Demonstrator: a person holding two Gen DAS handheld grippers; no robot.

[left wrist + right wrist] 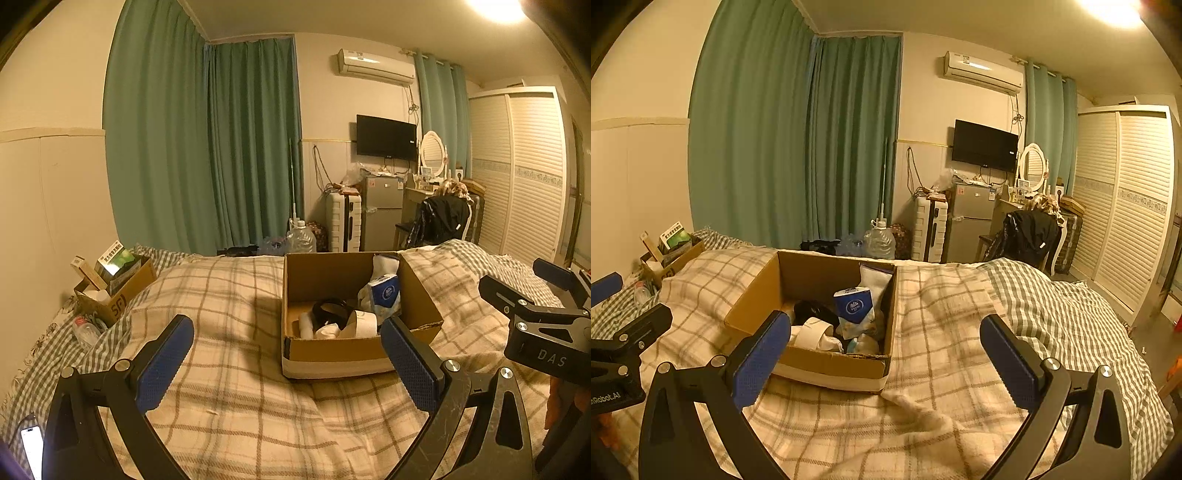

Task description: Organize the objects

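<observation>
An open cardboard box (321,350) (827,365) stands on a plaid blanket (229,413) (923,417) on the bed. In it lie a blue tissue pack (385,293) (854,304), a white paper roll (364,325) (812,332), a black item (330,310) (816,308) and white cloth items. My left gripper (286,363) is open and empty, held above the blanket in front of the box. My right gripper (882,363) is open and empty, near the box's front right corner. The right gripper's body shows at the right edge of the left wrist view (543,317).
A second cardboard box (118,291) (670,258) with packages stands at the bed's far left by the wall, a plastic bottle (85,332) beside it. A phone (31,443) lies at the near left. Beyond the bed are a water jug (301,236), suitcase, fridge, chair and wardrobe.
</observation>
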